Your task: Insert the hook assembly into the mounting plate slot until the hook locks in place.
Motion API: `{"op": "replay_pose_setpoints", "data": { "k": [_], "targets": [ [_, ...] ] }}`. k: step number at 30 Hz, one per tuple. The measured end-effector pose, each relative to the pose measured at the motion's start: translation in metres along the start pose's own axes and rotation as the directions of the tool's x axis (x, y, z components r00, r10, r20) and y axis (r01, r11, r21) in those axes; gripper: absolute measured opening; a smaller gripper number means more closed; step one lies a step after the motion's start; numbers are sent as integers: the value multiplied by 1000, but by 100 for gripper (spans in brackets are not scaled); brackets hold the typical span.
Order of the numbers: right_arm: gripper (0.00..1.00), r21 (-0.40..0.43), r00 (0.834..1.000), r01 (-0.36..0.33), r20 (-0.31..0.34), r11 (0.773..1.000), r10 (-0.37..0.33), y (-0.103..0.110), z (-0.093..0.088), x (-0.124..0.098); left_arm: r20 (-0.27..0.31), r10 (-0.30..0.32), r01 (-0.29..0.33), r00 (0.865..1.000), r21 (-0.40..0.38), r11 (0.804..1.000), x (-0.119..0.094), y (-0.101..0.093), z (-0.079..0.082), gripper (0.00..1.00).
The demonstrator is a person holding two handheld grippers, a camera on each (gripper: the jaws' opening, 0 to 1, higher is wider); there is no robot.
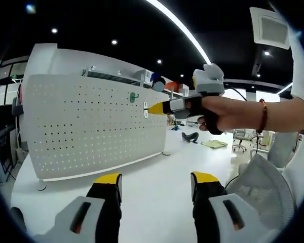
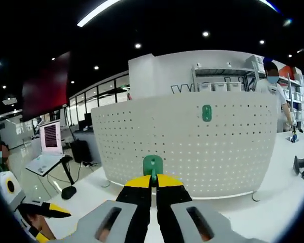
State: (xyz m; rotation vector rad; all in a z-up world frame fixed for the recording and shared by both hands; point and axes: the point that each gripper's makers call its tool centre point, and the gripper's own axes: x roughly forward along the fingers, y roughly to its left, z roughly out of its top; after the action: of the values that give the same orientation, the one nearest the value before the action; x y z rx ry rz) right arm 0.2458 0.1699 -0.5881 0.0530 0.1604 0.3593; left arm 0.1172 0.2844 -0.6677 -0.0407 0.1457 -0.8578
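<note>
Office ceiling lights overhead, white desk (image 1: 157, 187) below, with a curved white perforated mounting plate (image 1: 91, 121) standing upright on it. On the plate's upper part, one green hook (image 2: 206, 112) already mounted. Right gripper (image 2: 153, 183) clenched on a second green hook assembly (image 2: 153, 165), held short of the plate in the right gripper view; seen reaching toward the plate's right edge in the left gripper view. Left gripper (image 1: 156, 182) released, jaws apart above the desk.

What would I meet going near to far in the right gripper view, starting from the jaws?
Right gripper, shut on a green hook → white table → white pegboard with a second green hook on it → shelving.
</note>
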Motion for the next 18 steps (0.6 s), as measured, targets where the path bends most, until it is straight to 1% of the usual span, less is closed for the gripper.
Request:
{"op": "replay_pose_setpoints", "data": {
  "k": [4, 6, 8, 12, 14, 16, 18],
  "targets": [
    [1, -3, 999, 33, 17, 999, -33, -8, 9, 7, 6, 0, 0, 1000, 0, 1000, 0, 1, 1, 60],
    [1, -38, 998, 56, 26, 998, -55, -12, 14, 12, 8, -4, 4, 1000, -6, 1000, 1, 0, 1, 62],
    [1, -22, 998, 55, 29, 998, -54, -15, 18, 17, 5, -9, 9, 1000, -8, 1000, 1, 0, 0, 63],
    [1, -40, 996, 78, 41, 996, -76, -18, 26, 22, 41, -4, 5, 999, -27, 1000, 1, 0, 5, 67],
    [1, -37, 994, 92, 61, 995, -89, -21, 34, 26, 34, -17, 18, 999, -28, 999, 1, -1, 3, 69],
    [1, -40, 994, 90, 66, 995, -87, -21, 38, 30, 22, -17, 17, 1000, 7, 1000, 1, 1, 2, 69],
    [1, -43, 993, 96, 71, 994, -93, -24, 42, 36, 24, -23, 23, 999, -9, 1000, 1, 1, 1, 71]
  ]
}}
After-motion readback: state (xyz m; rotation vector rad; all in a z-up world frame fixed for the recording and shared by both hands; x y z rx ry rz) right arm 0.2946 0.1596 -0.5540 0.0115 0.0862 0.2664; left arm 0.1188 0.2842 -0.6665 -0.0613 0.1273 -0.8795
